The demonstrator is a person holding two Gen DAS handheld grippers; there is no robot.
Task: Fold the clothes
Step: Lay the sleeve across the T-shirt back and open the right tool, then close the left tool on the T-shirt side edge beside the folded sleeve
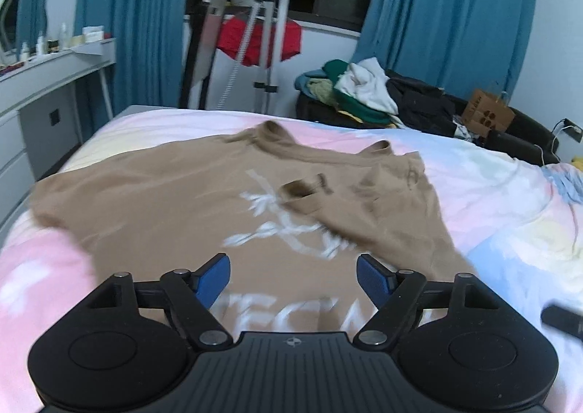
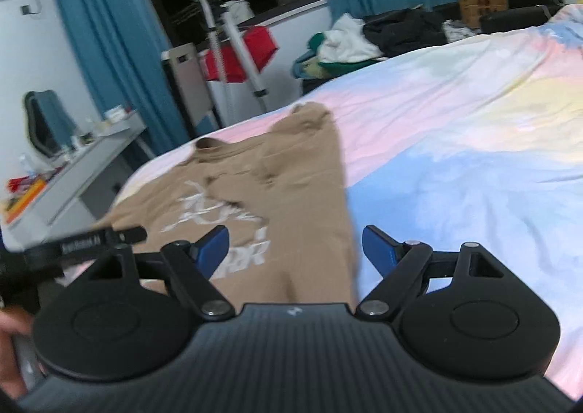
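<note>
A tan T-shirt with a white print lies spread on the pastel bedspread, its right side folded in over the middle. My left gripper hovers open above the shirt's near part, nothing between its blue pads. In the right wrist view the same tan T-shirt runs away from me, and my right gripper stands open over its near right edge. The other gripper's black body shows at the left there.
A heap of clothes sits beyond the bed on a dark seat, with a brown paper bag. A drying stand with a red garment is by the window. A grey desk lines the left wall. A hand appears at the left edge.
</note>
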